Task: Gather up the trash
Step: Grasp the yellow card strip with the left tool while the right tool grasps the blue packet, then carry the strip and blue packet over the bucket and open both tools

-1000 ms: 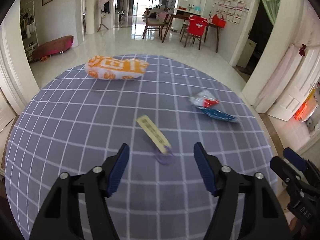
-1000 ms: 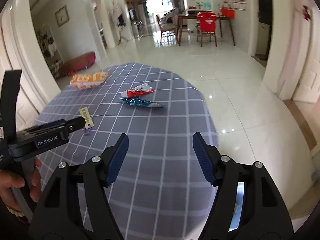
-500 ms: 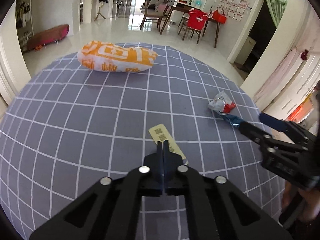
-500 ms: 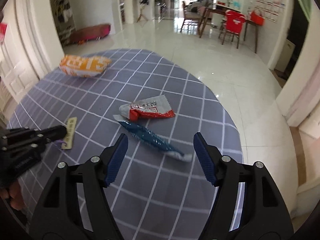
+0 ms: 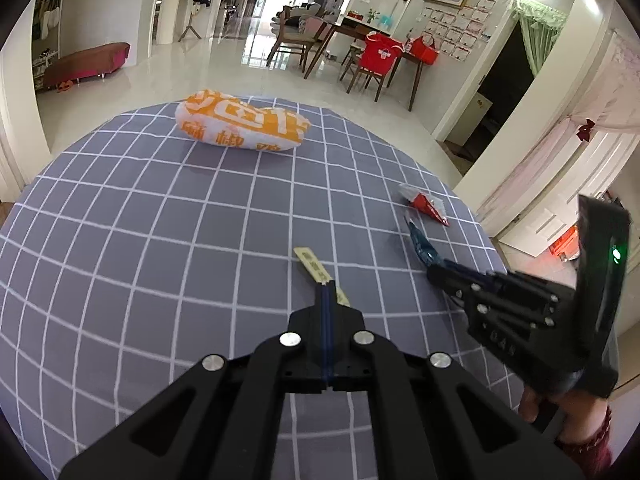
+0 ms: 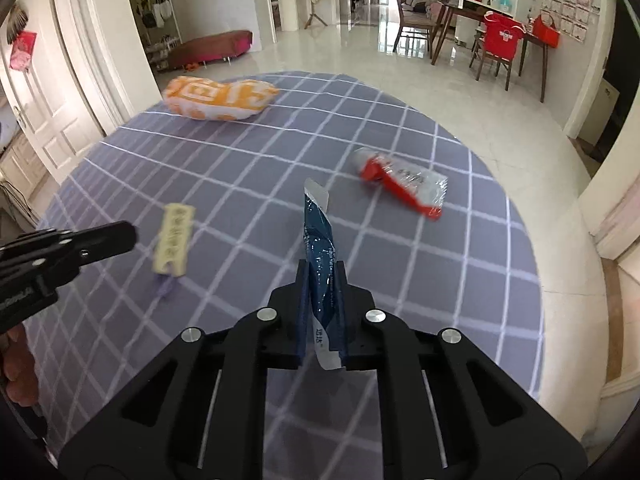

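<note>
The left gripper (image 5: 327, 296) has its fingers (image 5: 322, 308) pressed together, and the yellow tag (image 5: 316, 270) sticks out ahead of their tips; its near end seems pinched between them, though the grip itself is hidden. In the right wrist view the tag (image 6: 173, 240) lies just beyond the left gripper (image 6: 120, 236), a small purple tab at its near end.

The right gripper (image 6: 322, 280) has its fingers (image 6: 301, 312) clamped on the blue wrapper (image 6: 320, 264). The wrapper runs upright between them: its torn top rises past the fingertips, and its white end hangs out behind. From the left wrist view the right gripper (image 5: 434, 272) sits to the right of the left fingers, with the blue wrapper (image 5: 420, 242) reaching out from its tip.

The red wrapper (image 6: 402, 184) lies on the counter (image 6: 240, 160) ahead and to the right of the right fingers, apart from the blue one. In the left wrist view the red wrapper (image 5: 426, 208) is far right of the left fingers, just past the blue wrapper.

The orange bag (image 5: 242, 126) rests at the counter's (image 5: 140, 220) far side, well ahead and left of both pairs of fingers; the right wrist view shows the bag (image 6: 218, 98) there too.
</note>
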Tool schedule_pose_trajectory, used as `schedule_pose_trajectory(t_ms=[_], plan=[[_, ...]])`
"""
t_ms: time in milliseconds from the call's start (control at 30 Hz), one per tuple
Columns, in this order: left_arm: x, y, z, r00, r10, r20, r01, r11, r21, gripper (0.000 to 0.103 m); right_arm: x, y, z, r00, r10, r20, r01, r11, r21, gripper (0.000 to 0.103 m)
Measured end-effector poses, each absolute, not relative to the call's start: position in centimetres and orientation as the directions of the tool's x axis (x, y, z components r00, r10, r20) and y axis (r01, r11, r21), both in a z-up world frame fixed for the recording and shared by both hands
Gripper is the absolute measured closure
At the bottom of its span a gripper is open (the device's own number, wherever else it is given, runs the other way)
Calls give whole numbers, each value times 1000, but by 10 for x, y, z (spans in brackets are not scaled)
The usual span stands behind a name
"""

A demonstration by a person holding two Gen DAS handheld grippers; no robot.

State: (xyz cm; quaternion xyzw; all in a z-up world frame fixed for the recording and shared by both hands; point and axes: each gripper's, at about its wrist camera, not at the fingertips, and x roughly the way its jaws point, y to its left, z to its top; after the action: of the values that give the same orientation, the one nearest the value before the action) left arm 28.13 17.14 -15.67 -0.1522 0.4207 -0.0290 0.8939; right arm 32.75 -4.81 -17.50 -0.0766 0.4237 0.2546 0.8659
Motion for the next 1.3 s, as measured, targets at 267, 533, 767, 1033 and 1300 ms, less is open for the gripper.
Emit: schedule_pose_trajectory(t_ms=[267,533,767,1033,1300], plan=[[288,163,-163,634,-115,-765,-117,963,-241,41,301,-60,-162,548,427,-720,-441,878,185,92],[312,138,-173,587,10,-809,-138,986,-88,83,306,-71,-163,541,458,-706,-420,874,245,92],[296,143,-164,629,-87,-773,-67,984,-165,103,300,-62,-162,537,485,-690,-434,860,267,92],[254,153,-139,669,-175,-722,-29,965,-260,103,275,-48,-148,532,537,-655,-468,831,301,92],[219,135,-120,685,-197,-701,12,966,-259,103,241,-54,-129,546,563,-620,-478,817,321,92]])
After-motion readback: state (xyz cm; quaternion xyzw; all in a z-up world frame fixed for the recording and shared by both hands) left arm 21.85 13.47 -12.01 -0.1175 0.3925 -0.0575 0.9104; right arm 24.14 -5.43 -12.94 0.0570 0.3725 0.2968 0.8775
